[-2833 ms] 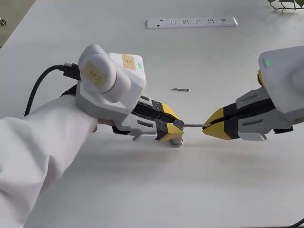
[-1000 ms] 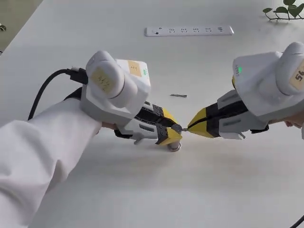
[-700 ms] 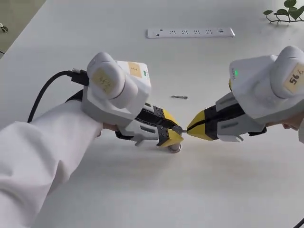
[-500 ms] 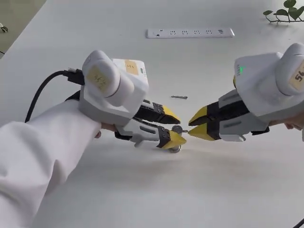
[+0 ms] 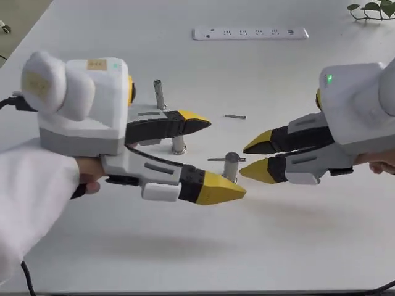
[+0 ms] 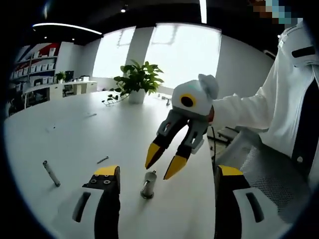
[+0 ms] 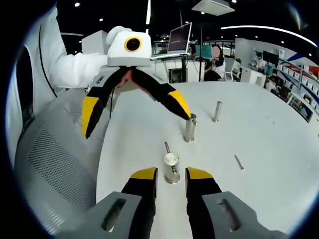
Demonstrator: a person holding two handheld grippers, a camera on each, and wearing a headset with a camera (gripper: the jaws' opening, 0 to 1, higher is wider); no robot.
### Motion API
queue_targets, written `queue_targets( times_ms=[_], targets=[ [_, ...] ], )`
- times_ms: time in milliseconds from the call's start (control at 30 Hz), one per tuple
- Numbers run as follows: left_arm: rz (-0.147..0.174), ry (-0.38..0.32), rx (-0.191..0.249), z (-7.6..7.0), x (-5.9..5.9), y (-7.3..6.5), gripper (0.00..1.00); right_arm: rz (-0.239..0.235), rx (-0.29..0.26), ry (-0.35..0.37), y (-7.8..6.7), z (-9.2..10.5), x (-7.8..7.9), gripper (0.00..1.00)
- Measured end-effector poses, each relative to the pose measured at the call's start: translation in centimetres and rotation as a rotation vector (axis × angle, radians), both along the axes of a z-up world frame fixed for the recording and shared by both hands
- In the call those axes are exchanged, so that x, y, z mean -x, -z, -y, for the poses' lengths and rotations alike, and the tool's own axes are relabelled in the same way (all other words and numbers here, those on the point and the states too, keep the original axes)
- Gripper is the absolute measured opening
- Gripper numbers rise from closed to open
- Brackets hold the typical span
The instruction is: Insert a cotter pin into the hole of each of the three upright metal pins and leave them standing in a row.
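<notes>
A short upright metal pin (image 5: pixel 231 166) stands between both grippers with a cotter pin (image 5: pixel 216 159) through its hole, sticking out to the left. My left gripper (image 5: pixel 227 158) is open, its jaws spread wide on either side of that pin (image 6: pixel 147 184). My right gripper (image 5: pixel 242 161) is open too, its tips just right of the pin (image 7: pixel 172 167) and holding nothing. A second upright pin (image 5: pixel 178 145) stands behind the left gripper's upper jaw. The third pin (image 5: pixel 158 92) stands further back. A loose cotter pin (image 5: pixel 235 116) lies on the table.
A white power strip (image 5: pixel 250 32) lies at the far edge of the white table (image 5: pixel 278 246). Plant leaves (image 5: pixel 370 9) show at the far right corner. A black cable (image 5: pixel 24 277) trails from the left gripper by the person's white sleeve (image 5: pixel 24 203).
Both grippers have opened and drawn back from the near pin, leaving the cotter pin in its hole. The left gripper let go of the pin and pulled left, uncovering the two pins behind.
</notes>
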State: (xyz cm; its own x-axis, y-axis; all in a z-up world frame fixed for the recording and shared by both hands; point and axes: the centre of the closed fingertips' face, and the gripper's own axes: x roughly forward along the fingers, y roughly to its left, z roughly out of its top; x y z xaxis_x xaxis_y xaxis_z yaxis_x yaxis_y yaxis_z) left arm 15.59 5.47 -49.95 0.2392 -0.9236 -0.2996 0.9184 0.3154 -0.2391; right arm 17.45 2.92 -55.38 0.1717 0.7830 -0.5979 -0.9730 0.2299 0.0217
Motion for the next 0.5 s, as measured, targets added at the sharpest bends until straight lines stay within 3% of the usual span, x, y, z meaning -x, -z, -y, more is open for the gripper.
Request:
queue_targets(
  times_ms=[100, 133, 233, 367, 500],
  targets=[
    [-0.037, -0.059, 0.014, -1.5, 0.3, 0.2, 0.9, -0.014, -0.014, 0.005, 0.2, -0.5, 0.2, 0.2],
    [-0.043, -0.1, -0.004, -2.1, -0.1, 0.5, 1.0, -0.016, -0.016, 0.005, 0.2, -0.6, 0.2, 0.2],
    [-0.025, -0.147, -0.059, -3.9, -0.4, 1.4, 0.99, -0.021, -0.014, 0.003, 0.4, -0.8, 0.2, 0.21],
    [-0.05, -0.164, -0.062, -5.5, 0.2, 2.2, 0.99, -0.03, -0.016, 0.005, 0.6, -1.0, 0.2, 0.22],
    [-0.046, -0.174, -0.078, -6.5, 0.6, 2.5, 0.99, -0.027, -0.008, -0.004, 0.6, -1.2, 0.2, 0.22]
  ],
)
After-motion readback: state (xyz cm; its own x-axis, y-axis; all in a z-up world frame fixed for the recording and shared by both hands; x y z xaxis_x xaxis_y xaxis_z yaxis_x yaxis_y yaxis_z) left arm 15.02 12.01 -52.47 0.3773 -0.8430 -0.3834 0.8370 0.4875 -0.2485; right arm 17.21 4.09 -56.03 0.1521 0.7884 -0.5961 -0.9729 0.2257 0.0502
